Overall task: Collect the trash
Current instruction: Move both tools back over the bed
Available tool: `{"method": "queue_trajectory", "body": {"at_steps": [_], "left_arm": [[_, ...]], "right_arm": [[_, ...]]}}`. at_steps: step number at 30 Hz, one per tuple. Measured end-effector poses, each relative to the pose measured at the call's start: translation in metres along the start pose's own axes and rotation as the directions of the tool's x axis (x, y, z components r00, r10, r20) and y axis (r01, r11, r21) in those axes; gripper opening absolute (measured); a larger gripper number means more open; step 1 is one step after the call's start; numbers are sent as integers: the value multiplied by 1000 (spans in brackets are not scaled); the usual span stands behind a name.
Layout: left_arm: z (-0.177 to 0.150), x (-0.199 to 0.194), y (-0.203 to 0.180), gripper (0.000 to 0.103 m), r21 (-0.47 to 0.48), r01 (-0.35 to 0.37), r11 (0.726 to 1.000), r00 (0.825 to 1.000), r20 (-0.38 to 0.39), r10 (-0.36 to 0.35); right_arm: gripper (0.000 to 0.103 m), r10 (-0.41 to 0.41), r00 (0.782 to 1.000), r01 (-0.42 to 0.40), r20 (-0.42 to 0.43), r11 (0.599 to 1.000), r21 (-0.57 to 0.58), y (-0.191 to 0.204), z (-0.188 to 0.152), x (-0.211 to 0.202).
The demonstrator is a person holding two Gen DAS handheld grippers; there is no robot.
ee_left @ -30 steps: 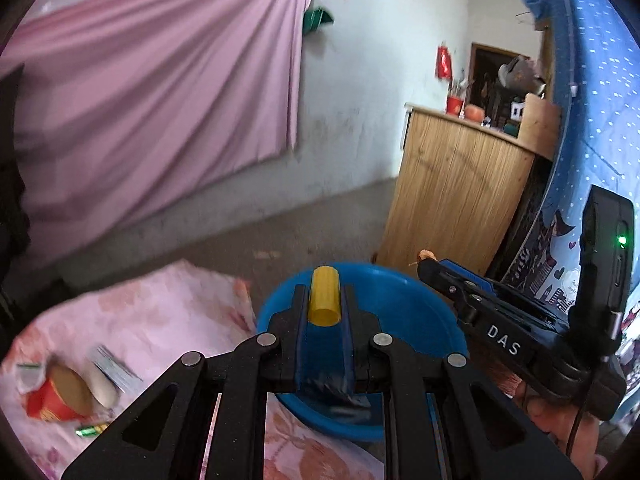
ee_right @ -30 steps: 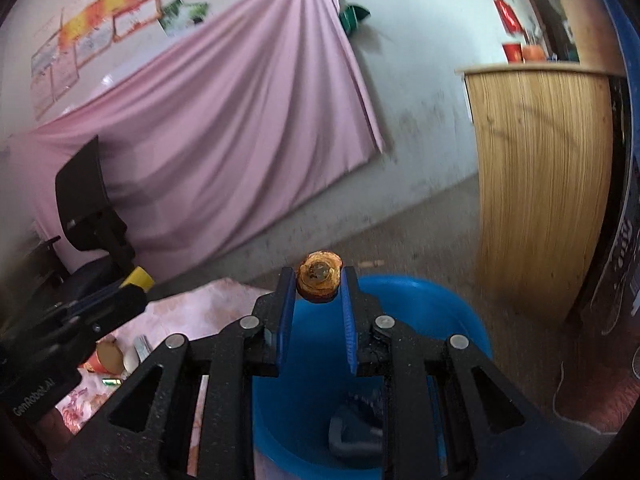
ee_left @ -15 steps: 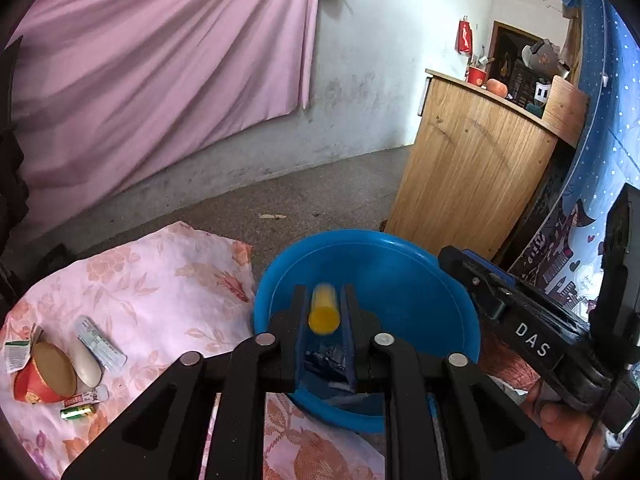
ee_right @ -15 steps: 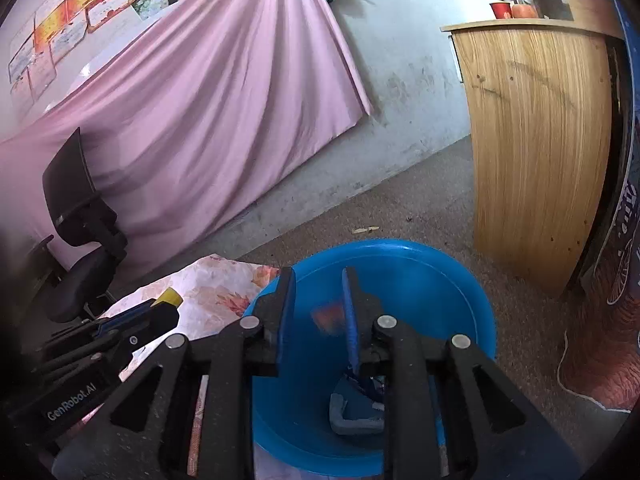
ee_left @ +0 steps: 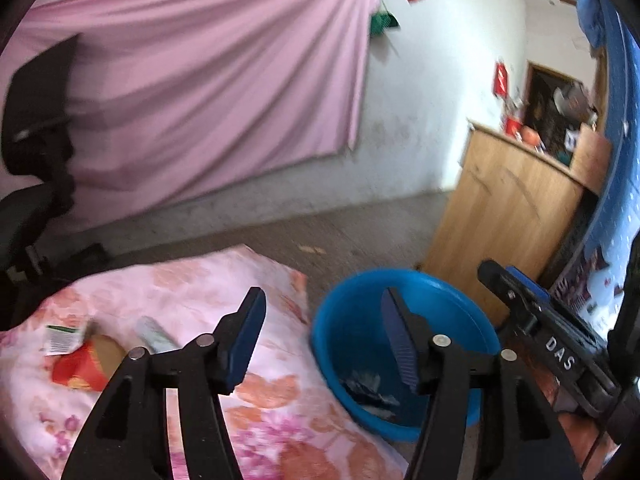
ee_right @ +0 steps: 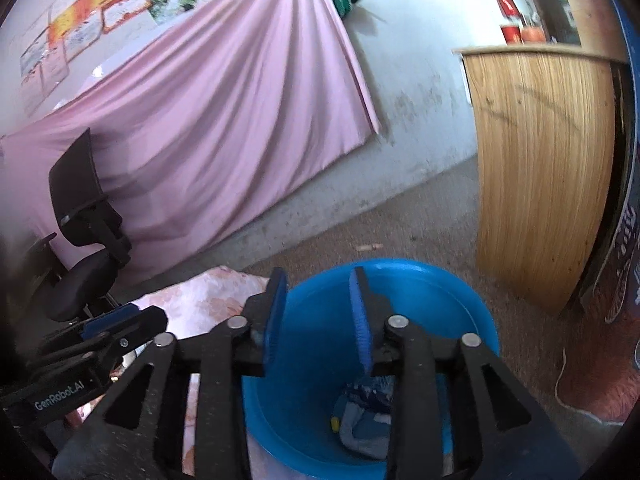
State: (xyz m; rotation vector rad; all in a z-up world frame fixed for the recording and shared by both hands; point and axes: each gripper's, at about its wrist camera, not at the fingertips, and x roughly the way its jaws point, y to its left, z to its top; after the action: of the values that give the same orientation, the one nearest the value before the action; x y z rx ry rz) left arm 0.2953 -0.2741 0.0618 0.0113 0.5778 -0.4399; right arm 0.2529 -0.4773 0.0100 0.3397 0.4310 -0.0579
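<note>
The blue basin point(ee_left: 400, 274) stands on the floor next to the floral cloth point(ee_left: 180, 280). My left gripper point(ee_left: 322, 308) hangs over the cloth's right edge, its jaws opening with nothing between them. A red paper cup point(ee_left: 80, 368), a white-green packet point(ee_left: 60, 338) and a grey wrapper point(ee_left: 154, 338) lie on the cloth to its left. My right gripper point(ee_right: 318, 284) hovers above the basin point(ee_right: 440, 276), jaws opening and empty. Crumpled blue-grey trash point(ee_right: 364, 420) and a small yellow piece point(ee_right: 335, 423) lie in the basin's bottom.
A wooden cabinet point(ee_right: 540, 160) stands right behind the basin. A black office chair point(ee_right: 84, 216) sits at the left before a pink curtain point(ee_right: 220, 112). A blue patterned hanging point(ee_left: 624, 200) borders the right side. Bare concrete floor point(ee_left: 320, 232) lies beyond the cloth.
The left gripper let go of the yellow piece, opened wide and swung left toward the cloth. The right gripper dropped its orange-brown piece into the basin and spread its jaws.
</note>
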Motion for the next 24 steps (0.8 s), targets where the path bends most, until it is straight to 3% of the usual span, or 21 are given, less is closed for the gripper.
{"method": "queue_trajectory", "body": {"at_steps": [3,6,12,14,24], "left_arm": [[0,-16,18,59,-32,-35,999,999,37,37],[-3,-33,35,74,-52,-77,996,994,77,81],[-16,-75,69,92,-105,-142,984,969,186,160],[-22,-93,84,96,-133,-162,978,953,235,190],[-45,-145,130,101,-220,-315,923,862,340,376]], "right_arm": [[73,11,999,-10,40,999,-33,14,2,-7],[75,21,996,-16,82,998,-68,30,3,-14],[94,63,984,-40,169,990,-132,60,4,-28],[103,92,977,-63,194,987,-151,71,4,-32],[103,255,919,-185,299,952,-244,125,-4,-46]]}}
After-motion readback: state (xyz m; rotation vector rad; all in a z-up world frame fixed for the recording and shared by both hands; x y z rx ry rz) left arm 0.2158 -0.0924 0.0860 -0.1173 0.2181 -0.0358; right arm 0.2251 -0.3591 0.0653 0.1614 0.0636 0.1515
